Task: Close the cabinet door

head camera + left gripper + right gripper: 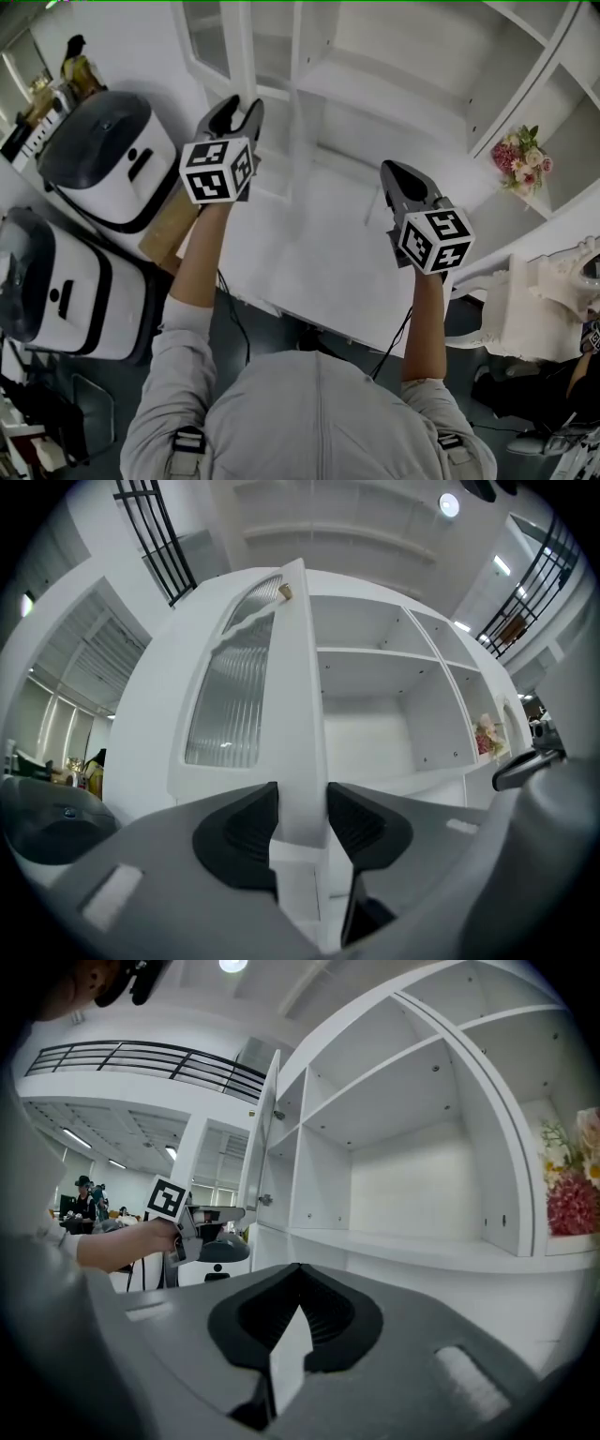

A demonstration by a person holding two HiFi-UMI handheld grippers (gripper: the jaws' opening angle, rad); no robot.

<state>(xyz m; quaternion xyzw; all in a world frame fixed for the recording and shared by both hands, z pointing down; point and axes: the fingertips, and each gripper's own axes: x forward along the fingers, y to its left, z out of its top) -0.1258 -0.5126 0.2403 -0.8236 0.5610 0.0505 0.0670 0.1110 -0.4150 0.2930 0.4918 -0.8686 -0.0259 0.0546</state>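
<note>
Left gripper jaws spread astride the door edge, mid-frame, door standing open; right gripper jaws pressed together, empty. Closing looks barely begun: next, swing it shut against the cabinet.

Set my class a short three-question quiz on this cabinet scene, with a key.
1. True or false: the door is fully closed.
2. What stands between the left gripper's jaws? A) a cup B) the door's edge C) nothing
3. Fill in: the right gripper's jaws are ____.
Key: 1 false; 2 B; 3 together, with nothing held.
</note>
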